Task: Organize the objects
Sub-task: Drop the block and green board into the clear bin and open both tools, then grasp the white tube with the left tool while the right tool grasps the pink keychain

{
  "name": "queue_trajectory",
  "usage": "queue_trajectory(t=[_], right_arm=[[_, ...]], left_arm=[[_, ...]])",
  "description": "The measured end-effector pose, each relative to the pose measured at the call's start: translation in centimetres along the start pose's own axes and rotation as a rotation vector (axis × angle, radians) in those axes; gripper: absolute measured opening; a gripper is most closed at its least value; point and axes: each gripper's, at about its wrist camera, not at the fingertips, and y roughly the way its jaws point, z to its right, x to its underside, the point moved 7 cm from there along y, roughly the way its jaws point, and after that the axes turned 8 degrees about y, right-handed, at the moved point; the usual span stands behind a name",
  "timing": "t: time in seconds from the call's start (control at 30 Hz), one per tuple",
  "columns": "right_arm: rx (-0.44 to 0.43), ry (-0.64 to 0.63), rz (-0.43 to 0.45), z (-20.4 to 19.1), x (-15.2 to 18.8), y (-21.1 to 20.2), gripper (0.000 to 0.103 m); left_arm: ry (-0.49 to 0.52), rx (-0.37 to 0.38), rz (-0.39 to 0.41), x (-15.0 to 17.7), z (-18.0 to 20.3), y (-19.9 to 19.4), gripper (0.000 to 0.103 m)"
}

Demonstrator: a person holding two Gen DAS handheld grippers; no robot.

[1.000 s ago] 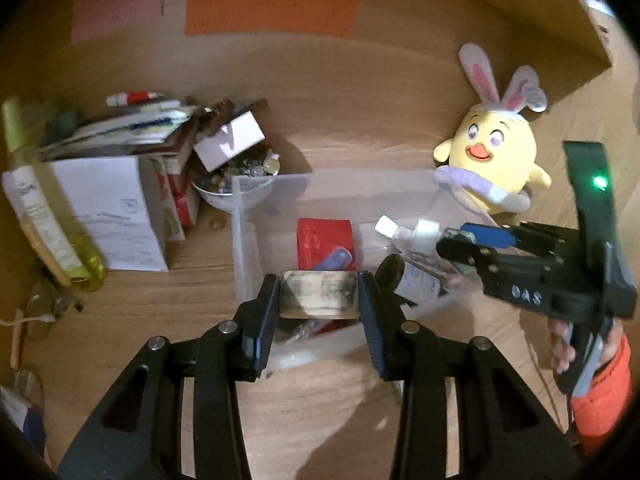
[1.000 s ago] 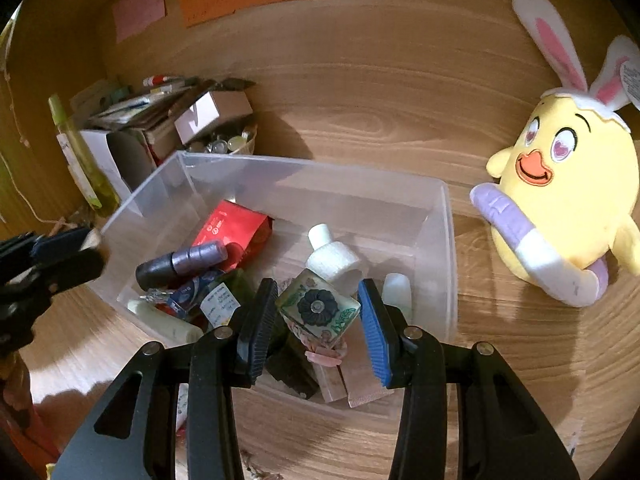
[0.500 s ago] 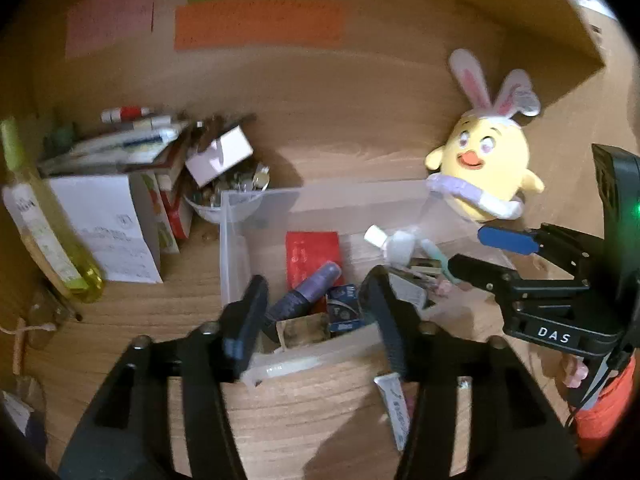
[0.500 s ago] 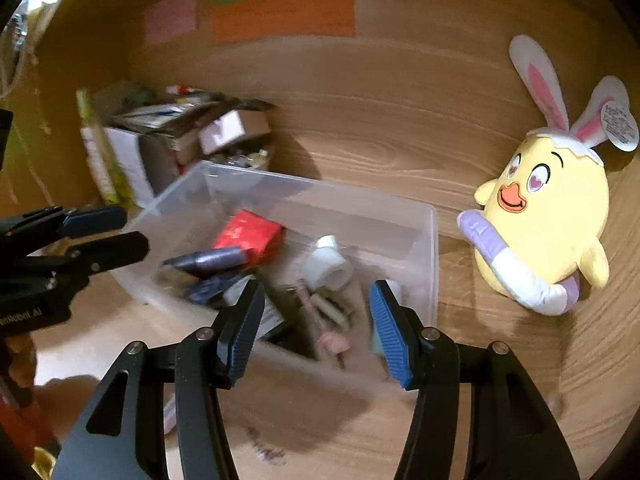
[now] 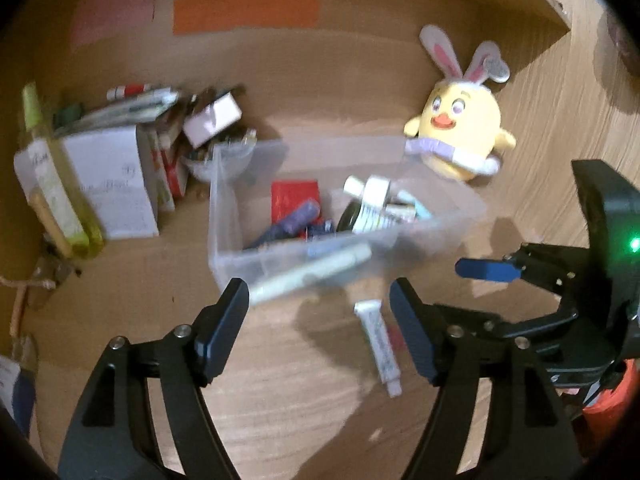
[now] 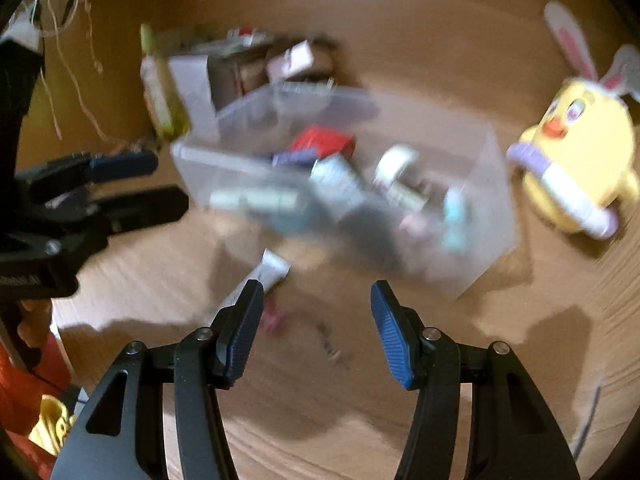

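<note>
A clear plastic bin [image 5: 224,216] with thin, see-through walls sits on the wood-grain tabletop [image 5: 280,380], in front of both our grippers. Inside it lie a flat red packet [image 5: 294,198], a dark purple tube [image 5: 298,220], a white-capped bottle [image 5: 372,194] and a pale long tube [image 5: 316,272] against the near wall. A small white tube [image 5: 378,338] lies on the tabletop just outside the bin. Our left gripper [image 5: 320,320] has its fingers wide apart, holding nothing. Our right gripper [image 6: 316,320], with ribbed blue pads, is likewise spread and touches nothing. A soft yellow plush chick [image 5: 460,128] with rabbit ears stands beside the bin. The right-wrist view is heavily blurred, so the bin's smaller contents are unreadable.
</note>
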Motion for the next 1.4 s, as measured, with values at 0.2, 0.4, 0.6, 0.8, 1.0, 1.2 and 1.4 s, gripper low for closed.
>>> queue_trajectory(t=[0.2,0.4,0.6,0.8,1.0,1.2,1.4], right_arm=[[-0.004,-0.014,-0.072,-1.1,1.9,2.9,0.053],[0.026,-0.062,-0.045,-2.1,1.7,3.2,0.044],[0.021,-0.064,-0.04,-2.2,1.9,2.6,0.021],[0.016,-0.001,-0.033,-0.2,2.2,1.7,0.021],[0.016,0.056,0.003,1.9,2.0,0.1,0.021],[0.013,0.068,0.04,2.3,1.7,-1.1,0.021],[0.003,0.074,0.064,2.1,1.4,-1.7,0.021]], left_arm=[[-0.043,0.01,-0.071,3.4,-0.8,0.9,0.073],[-0.055,0.03,-0.121,5.5,-0.6,1.6,0.073],[-0.013,0.048,-0.135,5.3,1.0,2.5,0.073],[0.051,0.072,-0.164,4.6,2.8,4.2,0.073],[0.125,0.054,-0.191,4.2,4.4,5.8,0.049],[0.16,0.053,-0.179,4.3,4.9,5.6,0.016],[0.129,0.058,-0.16,4.3,4.9,4.9,0.016]])
